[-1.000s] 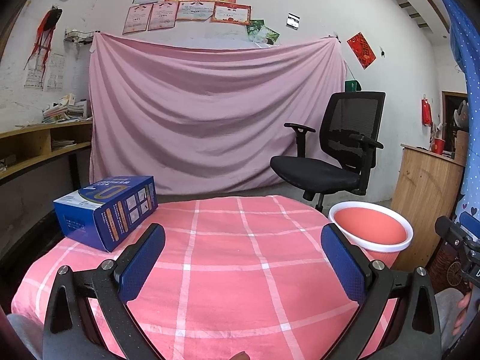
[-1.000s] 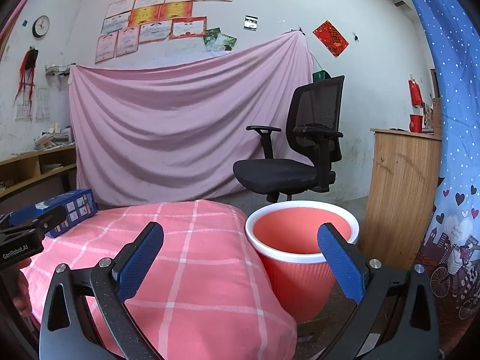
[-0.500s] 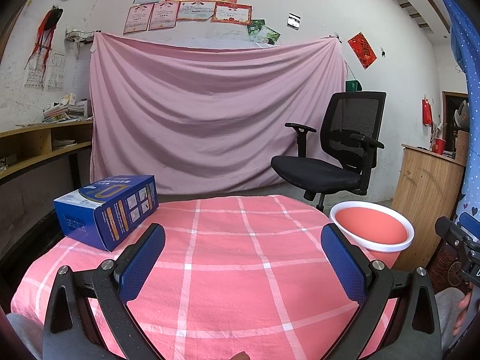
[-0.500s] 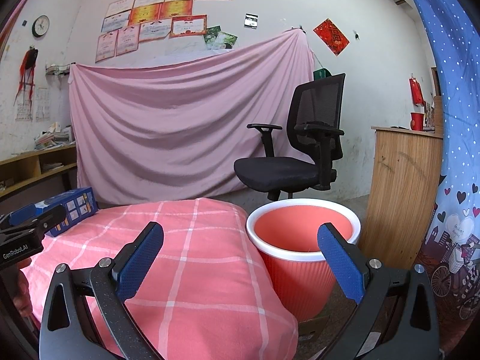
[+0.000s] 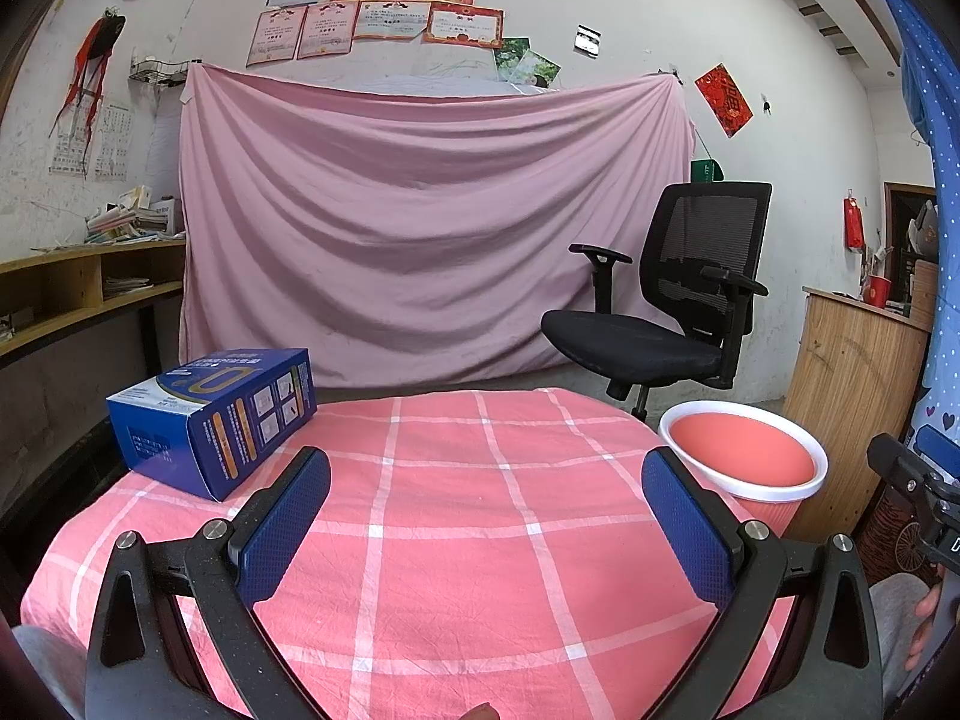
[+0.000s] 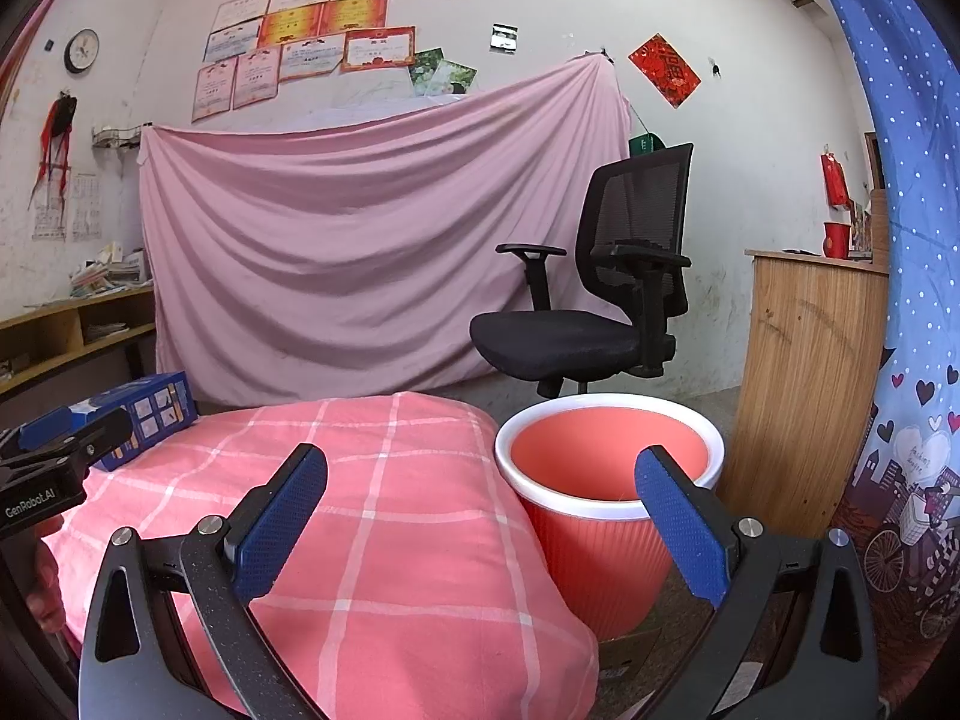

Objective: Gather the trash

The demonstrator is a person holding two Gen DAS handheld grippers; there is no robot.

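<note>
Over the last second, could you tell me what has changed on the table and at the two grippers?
Nothing visibly changed: the left gripper and right gripper are as open and empty as before, the blue box sits in the same spot on the table, and the bin stands beside it as it did.

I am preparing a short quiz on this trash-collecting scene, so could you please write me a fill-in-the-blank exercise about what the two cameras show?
1. The blue box lies on the ____ checked cloth.
2. The bin beside the table has a ____ rim.
3. The left tool and the right tool both have their jaws ____.
4. Behind the bin stands a black office ____.

Missing words: pink; white; open; chair
</note>
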